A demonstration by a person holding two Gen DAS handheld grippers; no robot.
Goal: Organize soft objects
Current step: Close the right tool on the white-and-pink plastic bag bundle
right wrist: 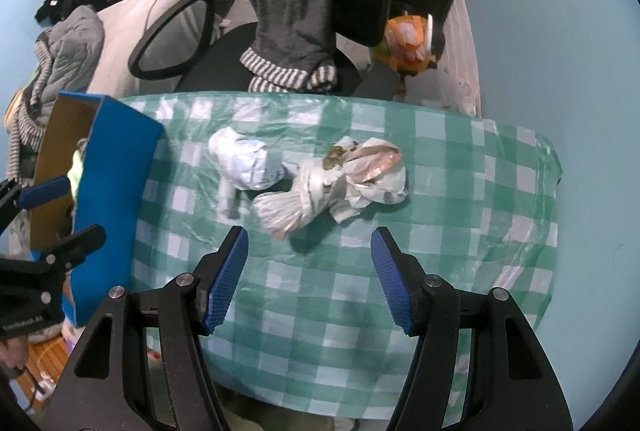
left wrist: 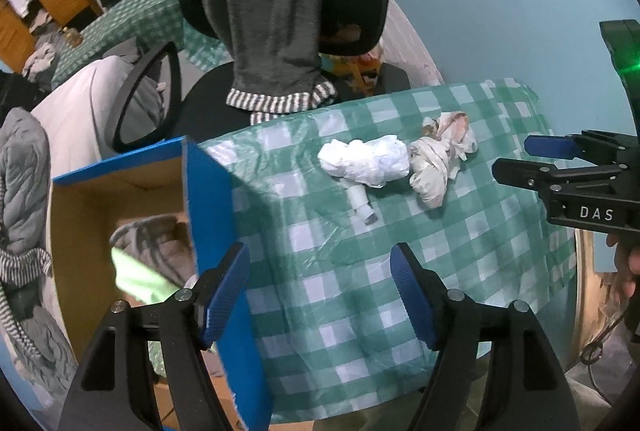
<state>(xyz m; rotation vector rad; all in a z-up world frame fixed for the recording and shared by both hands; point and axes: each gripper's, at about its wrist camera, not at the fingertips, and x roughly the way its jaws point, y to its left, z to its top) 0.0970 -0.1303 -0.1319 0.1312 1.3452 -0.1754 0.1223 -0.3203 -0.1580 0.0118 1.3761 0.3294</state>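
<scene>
1. My left gripper [left wrist: 320,295] has its jaws spread with nothing between them; they straddle the wall of the blue-edged cardboard box [left wrist: 208,199].
2. My right gripper [right wrist: 310,279] is likewise spread and empty.
3. Ahead of the right jaws lie a crumpled white plastic bag [right wrist: 246,163] and a knotted beige plastic bag [right wrist: 332,183], touching, on the green-checked tablecloth [right wrist: 460,191].
4. The box holds grey and light-green cloth [left wrist: 148,263].

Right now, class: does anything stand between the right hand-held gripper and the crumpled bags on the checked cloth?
Nothing visible does. The right hand-held gripper is open over bare green-and-white checked tablecloth, with the crumpled beige plastic bag just ahead and the crumpled white plastic bag beside it.
</scene>
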